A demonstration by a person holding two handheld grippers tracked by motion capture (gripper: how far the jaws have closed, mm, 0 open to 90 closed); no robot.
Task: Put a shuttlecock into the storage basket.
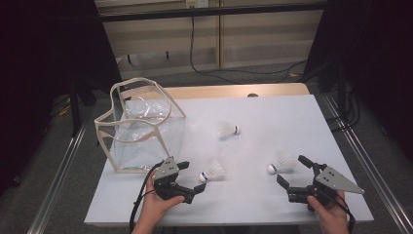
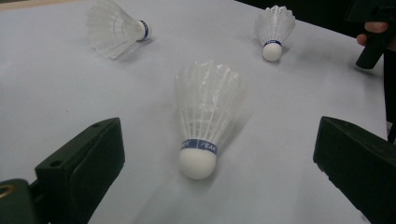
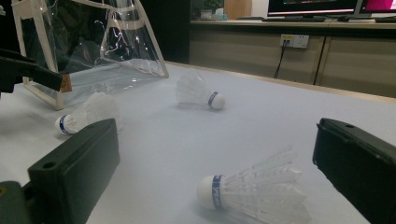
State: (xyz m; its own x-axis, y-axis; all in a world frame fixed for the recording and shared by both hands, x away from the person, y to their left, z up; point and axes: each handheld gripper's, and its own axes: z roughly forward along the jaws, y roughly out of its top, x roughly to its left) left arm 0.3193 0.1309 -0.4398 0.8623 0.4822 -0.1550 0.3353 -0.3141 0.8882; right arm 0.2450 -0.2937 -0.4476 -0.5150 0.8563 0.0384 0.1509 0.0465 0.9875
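Grippers first, from the high view: your left gripper (image 1: 187, 181) sits low on the white table (image 1: 272, 126), jaws spread wide and holding nothing, with the near shuttlecock (image 1: 212, 172) just beyond its tips. That shuttlecock lies on its side, cork toward you and to the left, feathers up and to the right. Your right gripper (image 1: 293, 172) is also wide open and empty; the right shuttlecock (image 1: 281, 164) lies just beside its far jaw, cork pointing left, skirt to the right. A third shuttlecock (image 1: 227, 130) rests farther back, cork to the right. The clear bag (image 1: 141, 126) stands open at the table's left.

In the left gripper view, your jaws stand far apart at the bottom corners, touching nothing. The near shuttlecock (image 2: 205, 116) lies between their lines but ahead of them, cork toward the camera, long axis running away from you. The other two (image 2: 274, 29) (image 2: 116, 28) lie well beyond.

In the right gripper view, the jaws are again wide apart and empty. The right shuttlecock (image 3: 254, 192) lies between them, cork left, feathers right, long axis crosswise to the jaws. The clear bag (image 3: 93, 46) stands far left.
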